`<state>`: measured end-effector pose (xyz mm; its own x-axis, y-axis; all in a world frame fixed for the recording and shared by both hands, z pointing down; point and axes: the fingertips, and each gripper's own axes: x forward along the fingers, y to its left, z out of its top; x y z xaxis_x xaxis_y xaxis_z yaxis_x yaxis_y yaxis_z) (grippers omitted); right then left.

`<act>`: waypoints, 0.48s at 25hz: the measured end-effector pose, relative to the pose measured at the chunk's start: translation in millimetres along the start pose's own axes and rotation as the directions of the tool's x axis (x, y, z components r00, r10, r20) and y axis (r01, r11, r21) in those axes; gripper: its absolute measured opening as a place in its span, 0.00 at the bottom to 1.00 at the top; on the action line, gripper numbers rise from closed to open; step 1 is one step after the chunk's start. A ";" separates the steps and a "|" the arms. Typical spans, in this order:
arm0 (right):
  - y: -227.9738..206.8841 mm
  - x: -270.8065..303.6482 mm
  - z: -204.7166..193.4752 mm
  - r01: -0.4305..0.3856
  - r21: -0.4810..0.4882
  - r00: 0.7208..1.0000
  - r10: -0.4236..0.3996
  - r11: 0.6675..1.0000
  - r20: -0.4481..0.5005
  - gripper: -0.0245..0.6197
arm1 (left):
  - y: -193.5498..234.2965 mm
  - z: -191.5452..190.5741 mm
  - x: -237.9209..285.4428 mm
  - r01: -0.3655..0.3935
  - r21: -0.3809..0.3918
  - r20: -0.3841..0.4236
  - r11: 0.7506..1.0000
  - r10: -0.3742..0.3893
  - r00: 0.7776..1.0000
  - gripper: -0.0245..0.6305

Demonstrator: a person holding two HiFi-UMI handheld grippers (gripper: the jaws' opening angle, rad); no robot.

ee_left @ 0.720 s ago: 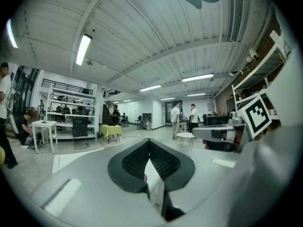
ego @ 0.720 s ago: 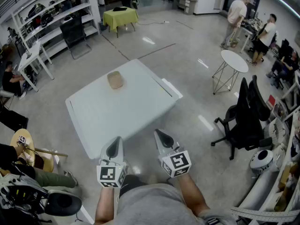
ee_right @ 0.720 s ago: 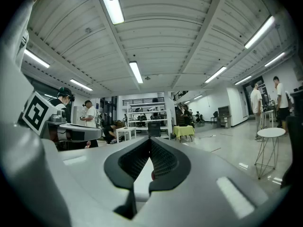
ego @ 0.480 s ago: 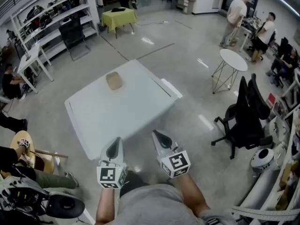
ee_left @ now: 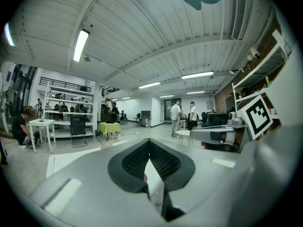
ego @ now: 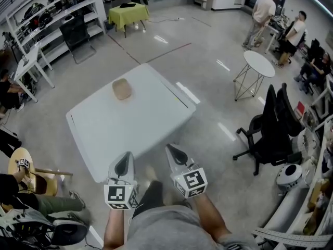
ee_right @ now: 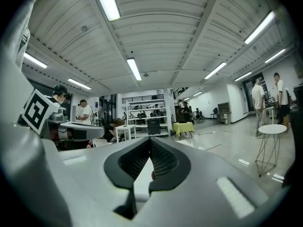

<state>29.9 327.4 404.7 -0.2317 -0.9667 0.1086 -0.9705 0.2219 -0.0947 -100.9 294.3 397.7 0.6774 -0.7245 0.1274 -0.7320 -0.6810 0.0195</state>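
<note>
Tan rounded lump (ego: 122, 89) sits on the far-left part of the white table (ego: 140, 126), well apart from both of your grippers. Your left gripper (ego: 124, 163) and right gripper (ego: 175, 154) hang side by side at the table's near edge, tips pointing toward it. Each is clenched, jaws together, nothing between them. To the right of the table are a round white side table (ego: 258, 64) and a black office chair (ego: 271, 132). Beyond the white table is a green-covered table (ego: 126, 12).

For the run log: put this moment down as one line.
left gripper: shut, empty | right gripper: shut, empty | both: by near edge of white table | tan object: on table, far side, untouched
</note>
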 end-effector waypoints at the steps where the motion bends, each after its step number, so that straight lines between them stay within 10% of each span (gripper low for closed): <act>1: -5.2 6.8 -1.8 0.007 0.006 1.000 -0.007 1.000 -0.006 0.04 | 3.4 -1.1 7.0 0.002 -0.002 -0.004 1.000 -0.002 1.000 0.05; 12: -57.9 109.3 8.8 -0.004 0.029 0.999 0.005 1.000 -0.034 0.04 | 56.8 12.4 107.8 -0.007 -0.017 -0.027 1.000 0.007 1.000 0.05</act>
<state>61.3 207.8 413.3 -0.2391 -0.9606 0.1420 -0.9670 0.2223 -0.1242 -68.6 176.2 400.2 0.6702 -0.7260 0.1542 -0.7381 -0.6738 0.0359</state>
